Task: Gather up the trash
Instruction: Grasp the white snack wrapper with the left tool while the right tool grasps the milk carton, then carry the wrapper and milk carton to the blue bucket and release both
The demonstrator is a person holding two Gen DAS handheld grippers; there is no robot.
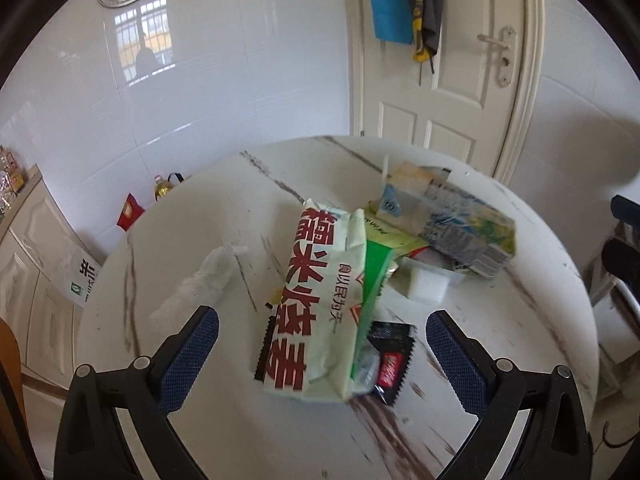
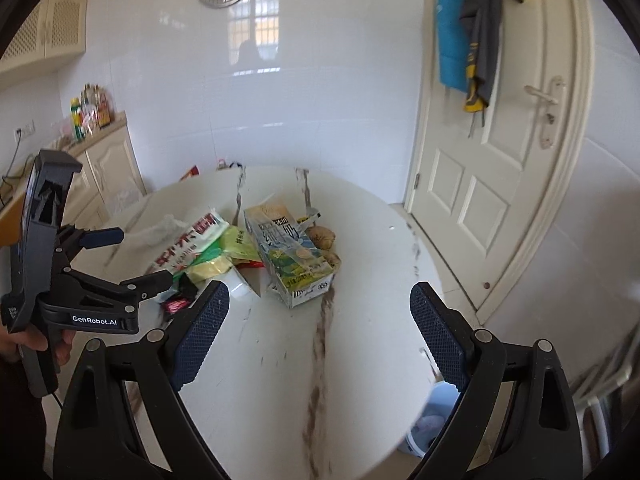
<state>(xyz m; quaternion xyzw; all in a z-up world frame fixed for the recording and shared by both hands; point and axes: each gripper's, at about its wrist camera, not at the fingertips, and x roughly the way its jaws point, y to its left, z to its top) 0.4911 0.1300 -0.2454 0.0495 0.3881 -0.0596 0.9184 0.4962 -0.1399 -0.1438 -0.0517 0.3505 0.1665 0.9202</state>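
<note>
A heap of trash lies on a round white marble table (image 1: 224, 432). In the left wrist view a pale green food bag with red characters (image 1: 316, 304) is nearest, with a black and red sachet (image 1: 390, 364), a white foam block (image 1: 426, 286), a flattened milk carton (image 1: 452, 228) and a crumpled white tissue (image 1: 204, 280). My left gripper (image 1: 322, 344) is open, its fingers on either side of the green bag, just above it. My right gripper (image 2: 320, 332) is open and empty above bare table, short of the carton (image 2: 292, 260). The left gripper (image 2: 136, 256) also shows there.
A white door (image 2: 492, 152) with hung clothes stands behind the table to the right. Cabinets (image 2: 108, 168) with bottles are at the left. A pale blue bin (image 2: 432, 420) sits on the floor below the table's right edge. Two brown lumps (image 2: 322, 238) lie behind the carton.
</note>
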